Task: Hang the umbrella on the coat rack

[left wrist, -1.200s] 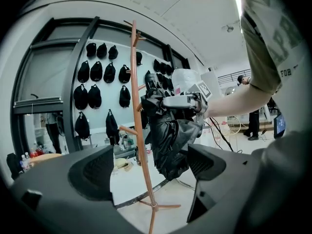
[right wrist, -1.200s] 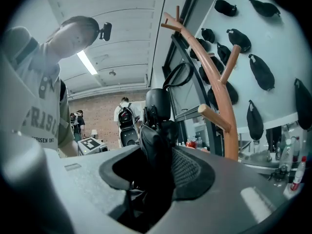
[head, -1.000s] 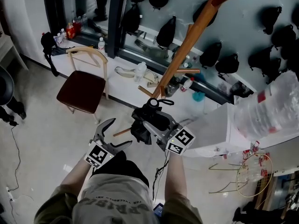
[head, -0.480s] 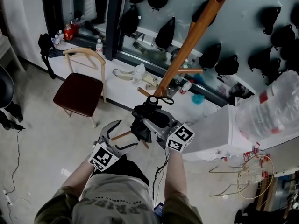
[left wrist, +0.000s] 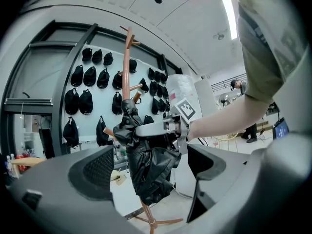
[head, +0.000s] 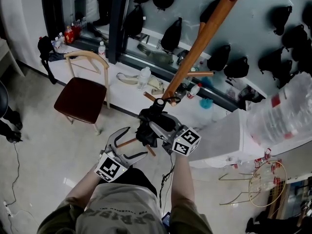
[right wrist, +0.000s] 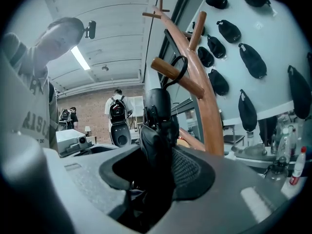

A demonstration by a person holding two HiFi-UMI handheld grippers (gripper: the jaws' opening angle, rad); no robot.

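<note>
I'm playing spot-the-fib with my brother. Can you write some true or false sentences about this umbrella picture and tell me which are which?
1. The right gripper is clamped on the black umbrella. True.
2. The left gripper grips the umbrella too. False: its jaws are apart and hold nothing.
3. The coat rack is white metal. False: it is brown wood.
4. A chair with a dark red seat stands on the floor. True.
5. The umbrella is spread wide open. False: it is folded up.
</note>
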